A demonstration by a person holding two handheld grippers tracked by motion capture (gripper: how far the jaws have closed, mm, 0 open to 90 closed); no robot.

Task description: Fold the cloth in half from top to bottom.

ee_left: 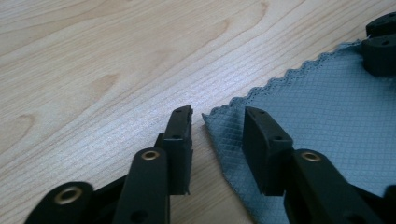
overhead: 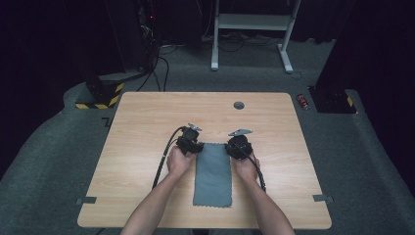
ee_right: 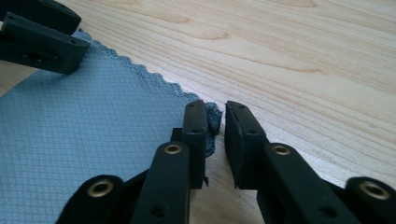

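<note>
A grey cloth [overhead: 213, 174] with a scalloped edge lies flat on the wooden table [overhead: 147, 117], long side running away from me. My left gripper [overhead: 195, 145] sits at its far left corner. In the left gripper view this gripper [ee_left: 218, 112] is open, and the corner of the cloth [ee_left: 317, 112] lies between its jaws. My right gripper [overhead: 234, 147] is at the far right corner. Seen from its own camera, the right gripper [ee_right: 215, 108] is nearly closed, with the cloth [ee_right: 93, 126] corner bunched up between the jaws.
Bare wood surrounds the cloth on all sides. A round grommet [overhead: 239, 105] sits near the table's far edge. Cables trail from both grippers toward me. On the floor beyond are a white desk frame [overhead: 252, 29] and a small red can [overhead: 303, 101].
</note>
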